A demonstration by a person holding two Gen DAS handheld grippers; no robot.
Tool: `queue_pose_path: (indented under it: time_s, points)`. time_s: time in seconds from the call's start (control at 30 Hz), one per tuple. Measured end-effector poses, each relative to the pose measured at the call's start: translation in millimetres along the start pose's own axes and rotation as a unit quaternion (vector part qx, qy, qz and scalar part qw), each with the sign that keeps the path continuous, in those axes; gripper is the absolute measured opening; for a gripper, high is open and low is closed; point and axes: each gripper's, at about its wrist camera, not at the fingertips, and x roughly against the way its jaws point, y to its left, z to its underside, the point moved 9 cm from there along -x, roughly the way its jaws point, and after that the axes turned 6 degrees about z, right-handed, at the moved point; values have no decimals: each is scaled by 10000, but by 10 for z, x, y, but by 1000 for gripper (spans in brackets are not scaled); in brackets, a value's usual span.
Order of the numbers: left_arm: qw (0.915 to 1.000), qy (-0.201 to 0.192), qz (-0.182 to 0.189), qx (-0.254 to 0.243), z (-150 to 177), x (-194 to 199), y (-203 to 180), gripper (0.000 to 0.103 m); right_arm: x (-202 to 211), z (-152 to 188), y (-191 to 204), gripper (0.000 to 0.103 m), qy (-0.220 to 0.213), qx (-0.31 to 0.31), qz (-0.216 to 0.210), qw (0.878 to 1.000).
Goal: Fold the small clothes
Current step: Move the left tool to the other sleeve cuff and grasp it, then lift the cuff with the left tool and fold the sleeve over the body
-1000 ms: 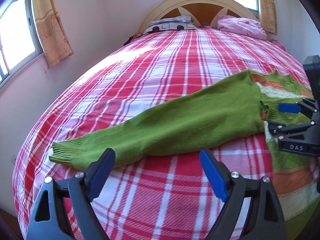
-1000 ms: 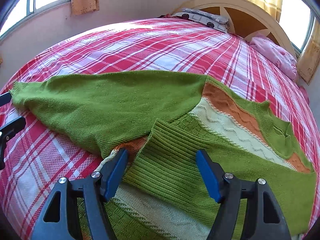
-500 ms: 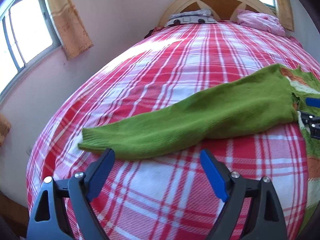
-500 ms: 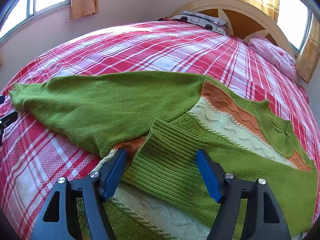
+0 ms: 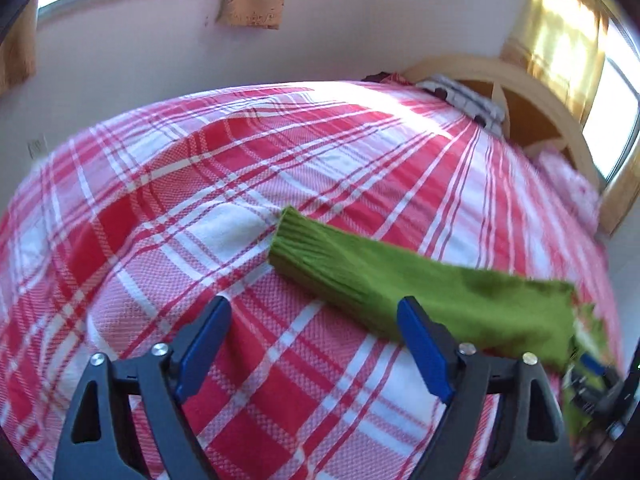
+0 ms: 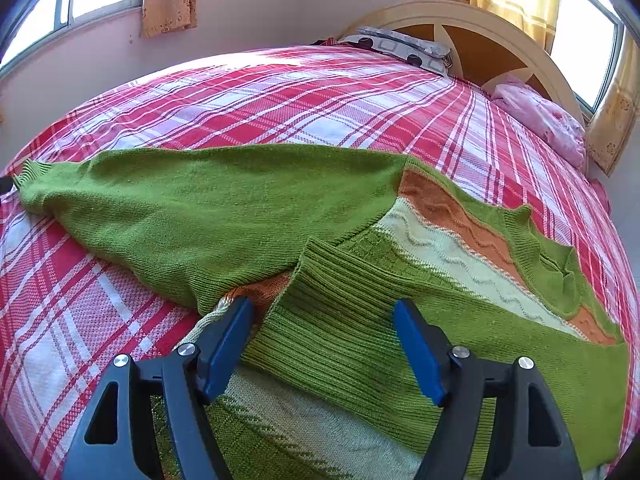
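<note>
Sweater [image 6: 248,216], green knit with orange and cream bands, lay spread on the bed [image 6: 280,92] with its red-and-white checked cover, its neckline toward 3 o'clock in the right wrist view. One sleeve was already folded across the body, its ribbed cuff [image 6: 320,312] lying between the jaws of the right tongs [image 6: 322,344], which stood apart above it and pressed on nothing. The other sleeve [image 5: 420,296] stretched out flat over the cover; in the right view its long axis ran from the shoulder near the centre out to its cuff [image 6: 30,178] at 9 o'clock, and in the left view from 4 o'clock in toward the middle. The left tongs [image 5: 312,344] held nothing, and their jaws were closing with only bare cover between them; the sleeve sat just past the right-hand jaw at about 2 o'clock. The step in hand looked like taking this second sleeve, and it would go best by pinching the ribbed cuff squarely across its width, lifting only slightly, and carrying it along the sleeve's own line over the body, while the right tongs kept the first fold from shifting.
</note>
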Motion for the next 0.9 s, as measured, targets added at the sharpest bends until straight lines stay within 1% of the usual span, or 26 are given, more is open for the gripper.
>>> queue_pose_path:
  time_s: [0.1, 0.13, 0.2, 0.27, 0.37, 0.4, 0.43, 0.47, 0.5, 0.57, 0.63, 0.7, 0.77, 0.83, 0.9]
  points:
    - [9994, 19, 233, 253, -33, -80, 1, 74, -1, -1, 1, 74, -2, 2, 3, 10000]
    - [9991, 90, 249, 336, -26, -128, 5, 69, -1, -2, 1, 74, -4, 3, 5, 10000]
    - [9980, 163, 390, 464, -37, -215, -20, 63, -3, -4, -2, 74, -9, 6, 13, 10000]
    - [9979, 250, 340, 496, -35, -290, -11, 63, -1, -4, -3, 74, -16, 6, 21, 10000]
    - [9978, 127, 289, 581, -108, -366, 20, 62, 0, -4, -6, 74, -21, -1, 16, 10000]
    - [9978, 99, 246, 615, -136, -385, 34, 55, 1, -2, -2, 74, -16, 3, 17, 10000]
    - [9976, 76, 231, 645, -162, -397, 48, 31, -1, -5, -1, 74, -15, -5, 9, 10000]
    - [9975, 123, 236, 660, -170, -411, 65, 13, -1, -5, 1, 74, -14, -12, 4, 10000]
    - [9970, 213, 292, 684, -166, -432, 68, 8, -3, -5, 1, 74, -14, -18, -2, 10000]
    - [9970, 133, 394, 654, -194, -382, 47, 8, -7, -9, -5, 74, -9, -38, -21, 10000]
    - [9980, 36, 394, 488, -240, -294, -11, 8, -13, -15, -16, 74, 9, -86, -81, 9999]
    - [9982, -77, 476, 367, -293, -170, -99, 8, 6, -25, -48, 74, 17, -189, -212, 9996]
    - [9977, -138, 599, 274, -347, -81, -196, 8, 68, -50, -101, 75, -79, -356, -365, 9987]
    - [9975, -226, 660, 130, -407, 24, -298, 8, 165, -90, -159, 75, -244, -472, -370, 9979]
    - [9960, -283, 840, 81, -466, 112, -416, 8, 263, -121, -198, 75, -378, -473, -353, 9975]
